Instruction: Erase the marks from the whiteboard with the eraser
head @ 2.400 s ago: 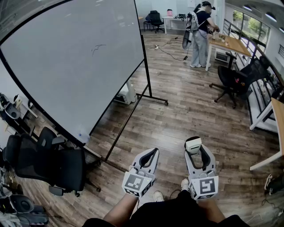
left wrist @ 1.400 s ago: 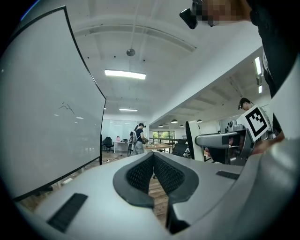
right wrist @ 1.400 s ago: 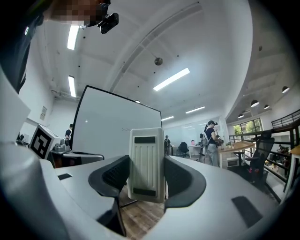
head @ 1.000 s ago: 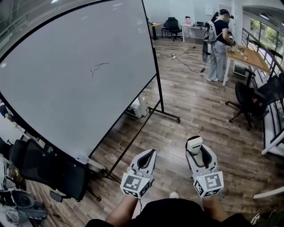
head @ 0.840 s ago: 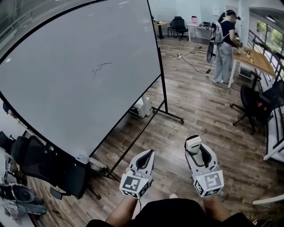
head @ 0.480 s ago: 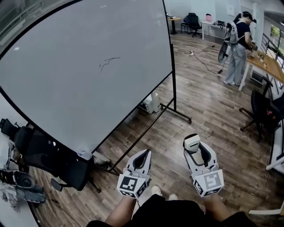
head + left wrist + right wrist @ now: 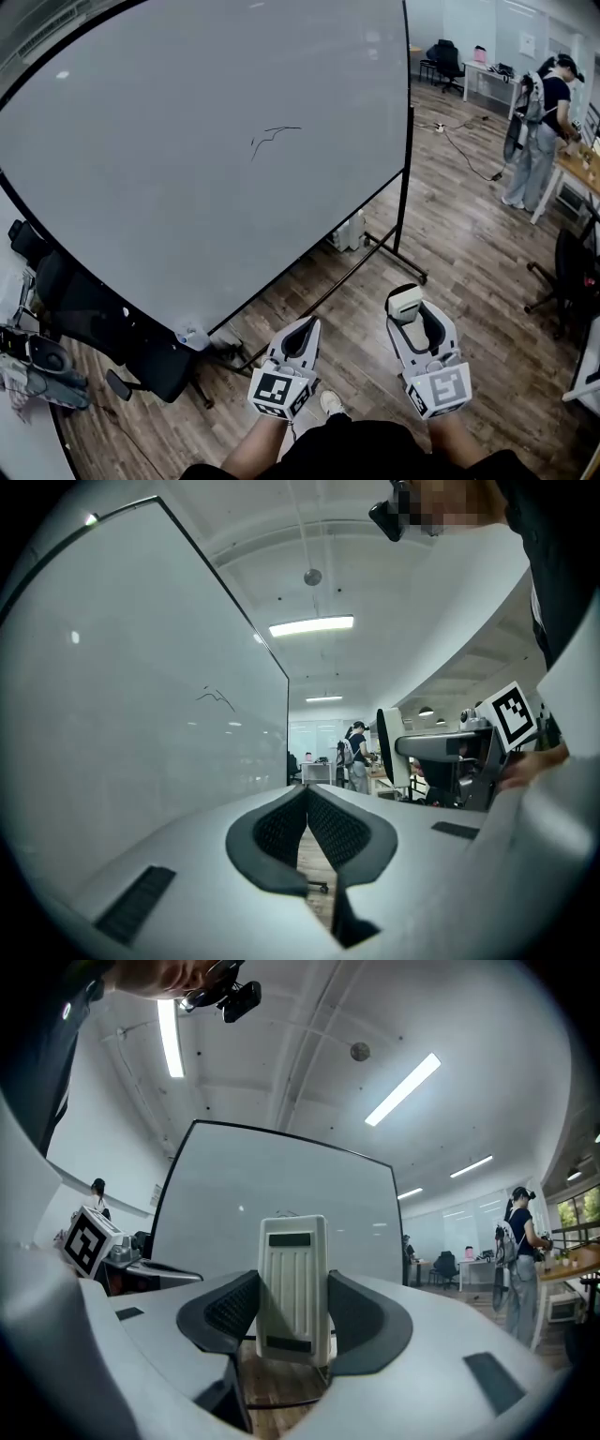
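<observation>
A large whiteboard (image 7: 187, 159) on a wheeled stand fills the upper left of the head view, with a small black scribble (image 7: 272, 139) near its middle. The scribble (image 7: 214, 697) also shows in the left gripper view. My right gripper (image 7: 406, 302) is shut on a white ribbed eraser (image 7: 292, 1283), held upright between the jaws, well short of the board. My left gripper (image 7: 305, 326) hangs beside it, shut with nothing in it. Both are low, over the wooden floor.
Black office chairs (image 7: 89, 328) crowd the board's lower left. The stand's black legs (image 7: 328, 291) run across the floor ahead of the grippers. A person (image 7: 539, 127) stands at a wooden desk at the far right, with another chair (image 7: 572, 272) nearby.
The view has swung and drawn nearer: the whiteboard is larger and the scribble has shifted right. Both grippers keep their low pose, the eraser still held in the right one.
</observation>
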